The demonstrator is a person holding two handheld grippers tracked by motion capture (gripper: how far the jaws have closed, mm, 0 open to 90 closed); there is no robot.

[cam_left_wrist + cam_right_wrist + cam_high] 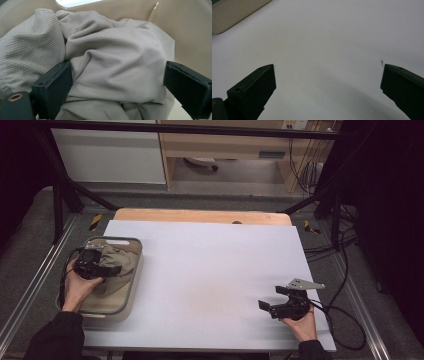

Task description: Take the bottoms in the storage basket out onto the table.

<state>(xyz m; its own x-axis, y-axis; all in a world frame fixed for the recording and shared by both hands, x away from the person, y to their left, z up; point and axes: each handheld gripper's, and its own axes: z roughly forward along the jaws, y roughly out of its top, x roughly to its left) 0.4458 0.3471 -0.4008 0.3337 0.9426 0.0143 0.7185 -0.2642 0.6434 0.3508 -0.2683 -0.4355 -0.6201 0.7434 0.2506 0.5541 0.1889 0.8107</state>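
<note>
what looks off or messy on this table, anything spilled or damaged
Nothing spilled or damaged. The grey cloth lies crumpled in the beige bin at the table's left edge, with the open left gripper around a fold. The right gripper hovers open over the white tabletop.

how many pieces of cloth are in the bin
1 that I can tell: a crumpled grey cloth lying in the beige bin, between the open left tongs. Its folds could hide another piece underneath.
</note>
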